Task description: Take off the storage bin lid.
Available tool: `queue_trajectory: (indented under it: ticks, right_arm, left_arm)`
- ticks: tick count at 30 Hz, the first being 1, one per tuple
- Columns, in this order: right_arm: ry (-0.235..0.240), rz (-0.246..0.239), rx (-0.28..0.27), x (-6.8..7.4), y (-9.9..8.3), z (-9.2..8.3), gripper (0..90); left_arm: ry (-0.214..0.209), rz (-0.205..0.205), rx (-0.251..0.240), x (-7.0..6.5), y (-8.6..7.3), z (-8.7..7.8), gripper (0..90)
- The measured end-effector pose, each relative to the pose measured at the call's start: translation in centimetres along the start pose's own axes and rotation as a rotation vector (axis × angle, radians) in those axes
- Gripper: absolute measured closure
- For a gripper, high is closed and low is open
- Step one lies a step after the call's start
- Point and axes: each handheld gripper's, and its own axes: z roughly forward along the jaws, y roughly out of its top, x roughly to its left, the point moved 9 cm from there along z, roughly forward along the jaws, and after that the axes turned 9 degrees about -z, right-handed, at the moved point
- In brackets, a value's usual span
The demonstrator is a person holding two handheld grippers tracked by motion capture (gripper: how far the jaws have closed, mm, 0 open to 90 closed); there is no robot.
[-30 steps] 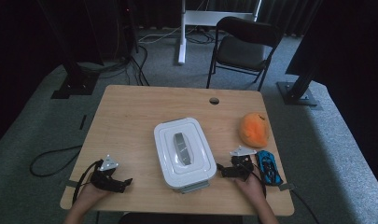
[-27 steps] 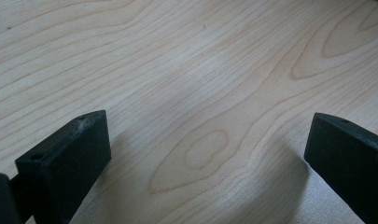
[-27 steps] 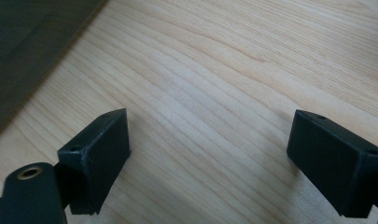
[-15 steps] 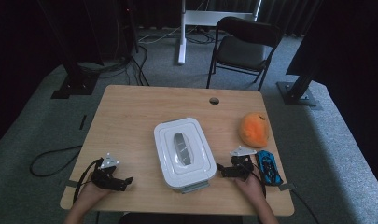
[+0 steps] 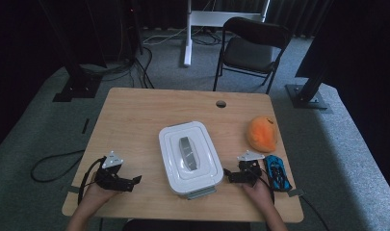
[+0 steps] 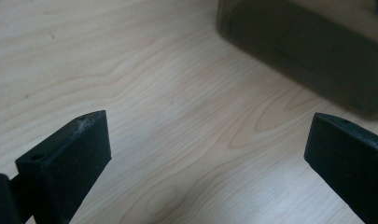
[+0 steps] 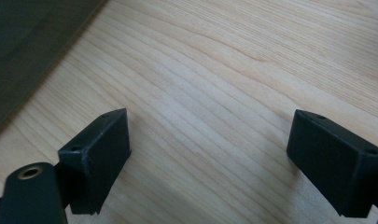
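Dark room w/ grey carpet, black folding chair (image 5: 250,48) at 12 o'clock beyond a light wooden table (image 5: 149,110). Centre of tabletop: white rectangular plastic food container w/ grey-handled lid (image 5: 189,155), lid seated on top, grey clip showing at its near edge.

Left gripper (image 5: 135,180) sits near the table's 7 o'clock corner, tips aimed toward the box, apart from it w/ bare wood between. Left gripper view: jaws spread wide, nothing between them but wood grain; container wall (image 6: 308,56) dark and blurred at 1 o'clock ahead.

Right gripper (image 5: 227,174) at approx 5 o'clock, just beside the box's right side; touching or not, can't tell. Right gripper view: jaws likewise wide apart, holding nothing; container edge (image 7: 32,51) at 10 o'clock.

Orange round plush toy (image 5: 262,133) at 3 o'clock of the box; blue toy car (image 5: 278,173) just right of the right hand. Both untouched.

Progress, by my read: very start. Both tongs flank the box, neither has a grip. Lid on, nothing moved. Left to do: close in on both sides, grab box or lid clips, then whatever follows w/ toys.
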Motion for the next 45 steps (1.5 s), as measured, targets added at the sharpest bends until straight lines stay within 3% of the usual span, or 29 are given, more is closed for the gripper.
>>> queue_trajectory:
  ticks: [5, 19, 30, 39, 45]
  right_arm:
    - [-0.001, 0.0, 0.0, 0.0, 0.0, 0.0, 12.6]
    - [0.0, 0.001, 0.0, 0.0, 0.0, 0.0, 12.6]
    - [0.0, 0.001, 0.0, 0.0, 0.0, 0.0, 12.6]
    - [0.0, 0.002, 0.001, 0.0, 0.0, 0.0, 12.6]
    - [0.0, 0.001, 0.0, 0.0, 0.0, 0.0, 12.6]
  left_arm:
    - [-0.062, 0.012, -0.016, -1.5, 1.7, -0.9, 0.9]
    - [-0.1, 0.086, -0.089, -6.0, 6.1, -2.0, 0.9]
    - [-0.144, 0.132, -0.09, -9.8, 8.5, -0.8, 1.0]
    - [-0.193, 0.165, -0.073, -12.6, 9.4, 0.6, 1.0]
    - [-0.2, 0.171, -0.064, -13.9, 9.6, 1.9, 1.0]
